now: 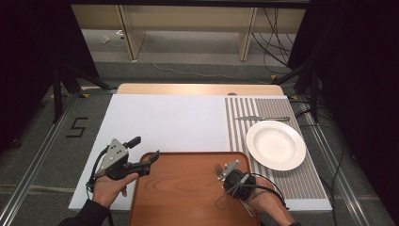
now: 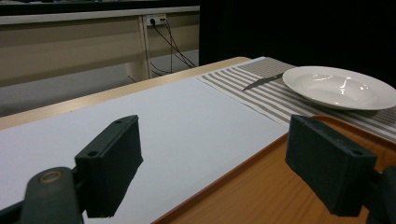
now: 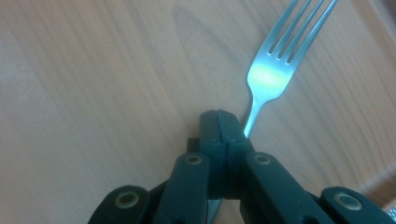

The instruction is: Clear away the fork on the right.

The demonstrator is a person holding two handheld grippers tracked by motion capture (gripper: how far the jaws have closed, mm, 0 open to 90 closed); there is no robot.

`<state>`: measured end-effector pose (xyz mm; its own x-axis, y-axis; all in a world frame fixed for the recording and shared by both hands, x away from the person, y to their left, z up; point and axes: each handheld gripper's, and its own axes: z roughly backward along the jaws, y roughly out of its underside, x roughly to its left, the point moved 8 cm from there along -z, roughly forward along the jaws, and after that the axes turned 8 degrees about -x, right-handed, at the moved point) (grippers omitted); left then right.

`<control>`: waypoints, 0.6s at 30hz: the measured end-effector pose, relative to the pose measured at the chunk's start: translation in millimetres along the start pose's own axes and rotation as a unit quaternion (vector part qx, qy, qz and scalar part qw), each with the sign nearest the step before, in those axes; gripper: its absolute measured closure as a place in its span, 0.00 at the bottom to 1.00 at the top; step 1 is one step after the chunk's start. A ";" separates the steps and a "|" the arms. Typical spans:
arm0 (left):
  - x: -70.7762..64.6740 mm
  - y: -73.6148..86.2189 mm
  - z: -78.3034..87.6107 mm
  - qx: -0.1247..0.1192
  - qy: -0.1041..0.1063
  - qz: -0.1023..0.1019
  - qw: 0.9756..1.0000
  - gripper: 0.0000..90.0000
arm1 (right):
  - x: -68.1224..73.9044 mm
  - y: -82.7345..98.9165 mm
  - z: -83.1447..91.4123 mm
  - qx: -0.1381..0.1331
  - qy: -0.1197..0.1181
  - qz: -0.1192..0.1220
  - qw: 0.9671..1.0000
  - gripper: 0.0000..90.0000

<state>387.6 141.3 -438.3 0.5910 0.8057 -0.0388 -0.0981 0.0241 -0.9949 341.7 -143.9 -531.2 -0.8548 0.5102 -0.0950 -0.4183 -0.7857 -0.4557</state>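
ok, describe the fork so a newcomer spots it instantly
Start at the wooden tray at the table's near edge. The fork lies over its right part, handle pinched in the right tongs. It has four tines, unlike the knife beyond the white plate.

Count on the counter (image 1: 164, 117):
- 1 fork (image 3: 275, 60), on the tray
- 1 knife (image 1: 261, 118), on the striped mat beyond the plate
- 1 white plate (image 1: 275, 144)
- 1 wooden tray (image 1: 183, 188)
- 1 striped placemat (image 1: 301, 181)
- 1 white sheet (image 1: 164, 123) over the counter top
- 2 hand-held grippers: left gripper (image 1: 147, 150), right gripper (image 1: 220, 175), 2 black fingers (image 2: 109, 163) each, 4 in all
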 end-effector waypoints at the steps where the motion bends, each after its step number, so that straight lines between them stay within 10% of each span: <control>1: -0.2 -0.2 0.1 0.000 0.000 0.000 1.000 0.20 | -0.4 0.3 0.0 -0.001 0.001 -0.001 1.000 1.00; 18: -0.2 -0.3 0.3 0.000 0.001 -0.001 1.000 0.20 | -12.5 8.6 3.6 0.008 0.016 -0.012 1.000 1.00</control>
<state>387.3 141.3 -438.0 0.5926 0.8046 -0.0378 -0.0968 0.0246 -0.9950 347.7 -158.3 -530.8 -0.8341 0.5400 -0.1128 -0.4438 -0.7783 -0.4442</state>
